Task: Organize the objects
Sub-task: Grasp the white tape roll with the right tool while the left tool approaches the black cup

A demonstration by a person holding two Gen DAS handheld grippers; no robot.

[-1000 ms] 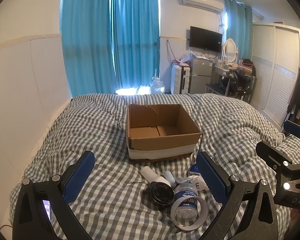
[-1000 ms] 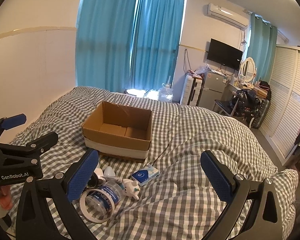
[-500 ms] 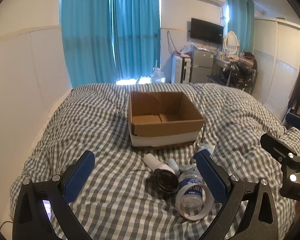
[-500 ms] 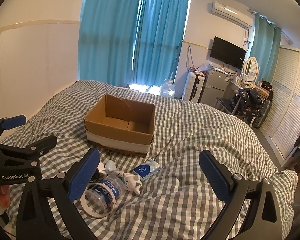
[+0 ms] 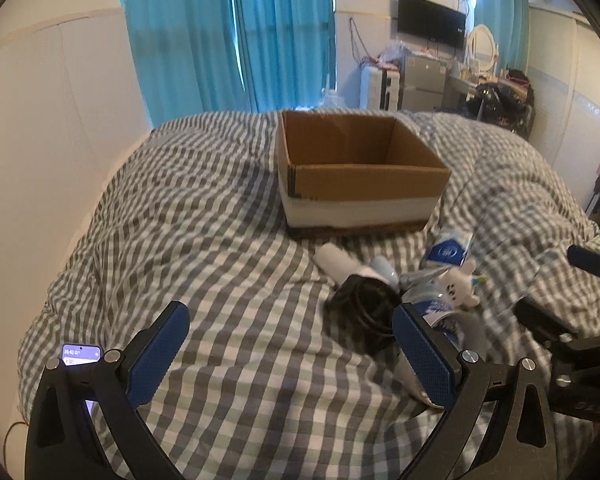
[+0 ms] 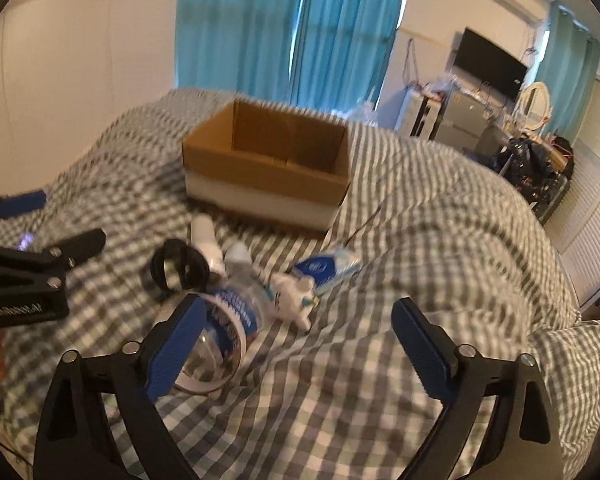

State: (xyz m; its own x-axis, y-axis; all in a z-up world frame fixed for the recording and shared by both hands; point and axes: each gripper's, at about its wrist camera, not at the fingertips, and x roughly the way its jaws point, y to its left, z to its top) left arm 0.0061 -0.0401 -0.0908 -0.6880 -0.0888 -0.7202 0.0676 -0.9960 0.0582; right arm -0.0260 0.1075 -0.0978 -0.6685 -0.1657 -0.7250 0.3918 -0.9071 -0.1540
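An open cardboard box (image 5: 356, 176) (image 6: 268, 168) with a white band sits on the checked bedspread. In front of it lies a small pile: a white tube (image 5: 334, 260) (image 6: 204, 236), a black ring (image 5: 370, 304) (image 6: 178, 266), a clear water bottle (image 6: 236, 308), a roll of clear tape (image 6: 210, 360), a white plush toy (image 5: 462, 282) (image 6: 294, 294) and a blue tissue pack (image 5: 448, 248) (image 6: 324, 266). My left gripper (image 5: 290, 352) is open over bare bedspread, left of the pile. My right gripper (image 6: 300, 342) is open, its jaws closing, with only bedspread between them; its left finger overlaps the tape roll.
The bed (image 5: 204, 208) fills the foreground, with a white wall panel on the left. Blue curtains (image 6: 300, 28) hang behind. A television (image 6: 488, 62), a small fridge, a mirror and clutter stand at the far right, beside louvred wardrobe doors.
Both grippers have sunk toward the bed and tilted down, so the pile and the box look larger and nearer. The right jaws have narrowed slightly.
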